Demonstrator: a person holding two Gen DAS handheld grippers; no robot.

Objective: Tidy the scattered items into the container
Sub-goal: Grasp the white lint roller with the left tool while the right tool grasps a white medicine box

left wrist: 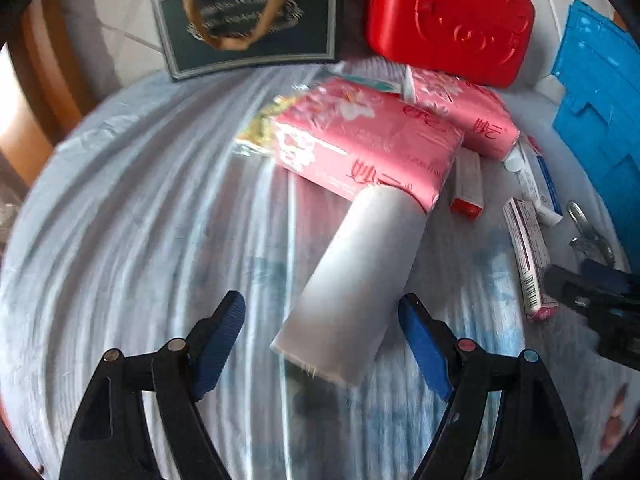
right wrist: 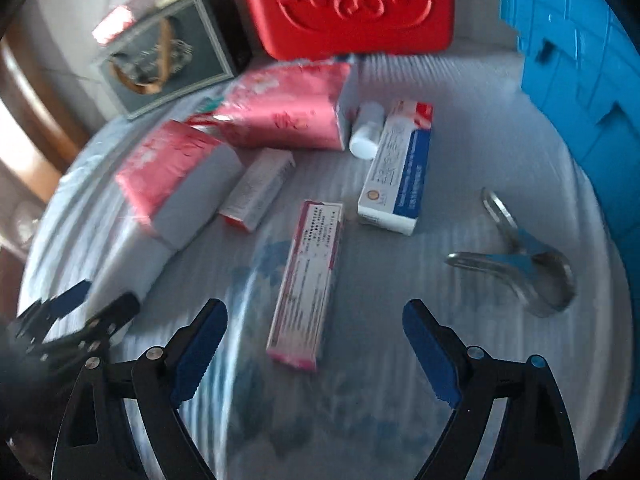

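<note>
nothing binned yet. left claw [left wrist: 322, 344] apart around white tissue pack [left wrist: 352, 280]; right claw [right wrist: 314, 350] apart over pink box [right wrist: 308, 280]. everything scattered mid-table; blue container [right wrist: 580, 60] at right edge.

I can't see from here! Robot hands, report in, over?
Left gripper open, white wrapped pack between its fingers, ungripped. Right gripper open over long pink-edged box. Blue plastic crate far right. Metal clip loose nearby.
</note>
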